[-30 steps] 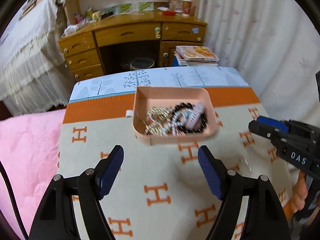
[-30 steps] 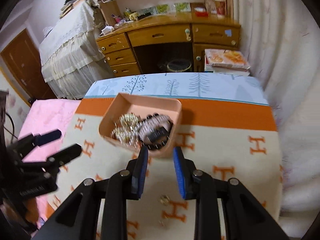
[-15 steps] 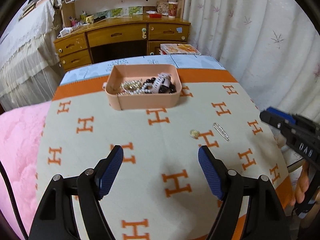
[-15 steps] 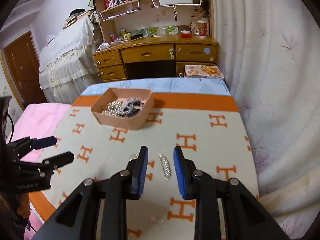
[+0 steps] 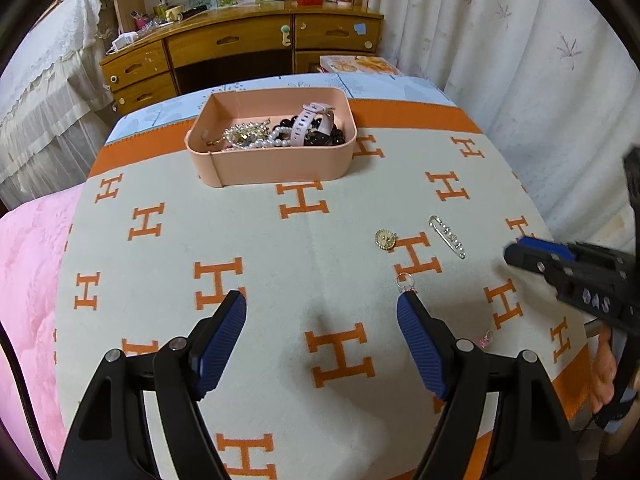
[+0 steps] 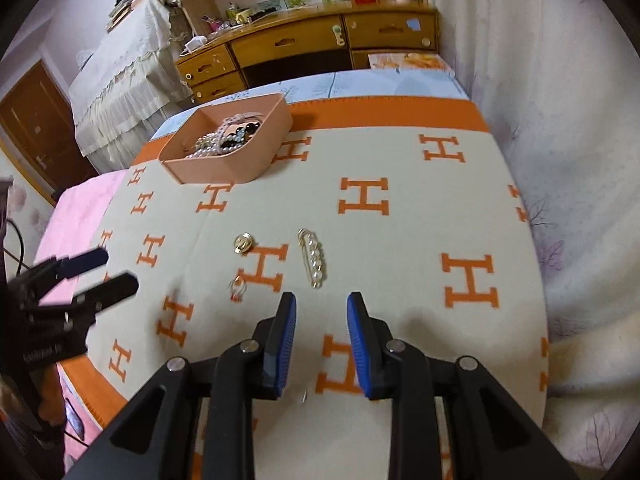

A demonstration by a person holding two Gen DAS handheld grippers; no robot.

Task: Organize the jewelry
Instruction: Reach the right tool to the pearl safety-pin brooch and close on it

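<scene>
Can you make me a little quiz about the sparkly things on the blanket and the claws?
1. True or false: the pink plastic tray holds a white pearl strand.
2. Which loose piece lies nearest the right claw: A) round gold pendant, B) long gold pearl pin?
3. Fill in: the left claw is wide ____.

Key: 1 true; 2 B; 3 open.

H-patterned blanket (image 5: 320, 240) bears pink tray (image 5: 280, 168), brooch (image 5: 386, 239), pin (image 5: 447, 236), earrings (image 5: 406, 282).
</scene>
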